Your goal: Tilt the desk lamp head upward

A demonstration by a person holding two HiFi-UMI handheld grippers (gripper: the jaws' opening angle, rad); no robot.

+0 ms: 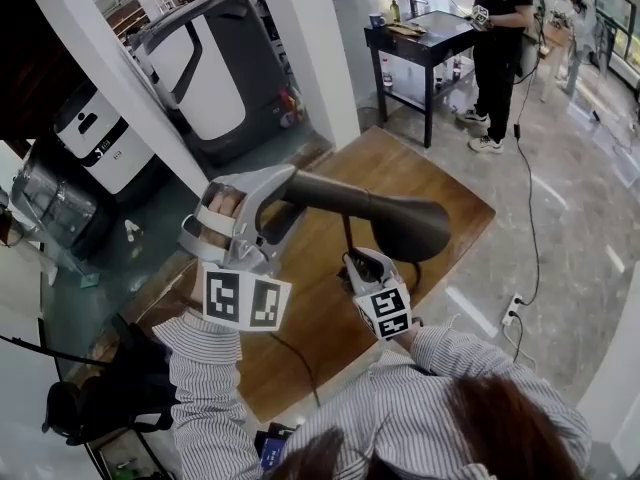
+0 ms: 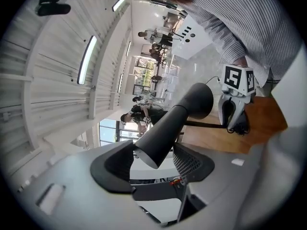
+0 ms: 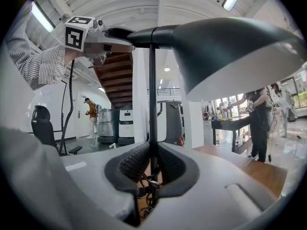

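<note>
A dark desk lamp stands on the wooden table [image 1: 440, 183]. Its head [image 1: 410, 226] lies roughly level, shade end to the right and tapered tail to the left. My left gripper [image 1: 285, 193] is shut on that tail; in the left gripper view the tail's cut end [image 2: 148, 152] sits between the pads of the left gripper [image 2: 153, 159]. Under the shade, my right gripper [image 1: 358, 266] is shut on the thin upright pole [image 1: 347, 233]. In the right gripper view the pole [image 3: 152, 90] rises out of the right gripper [image 3: 152, 164] to the lamp head [image 3: 230, 51].
A white pillar [image 1: 310, 48] stands just behind the table. Service robots [image 1: 210, 68] are parked at the back left. A person stands at a black side table [image 1: 430, 38] at the back right. An office chair [image 1: 110, 398] is at the front left, a power strip [image 1: 512, 308] on the floor at right.
</note>
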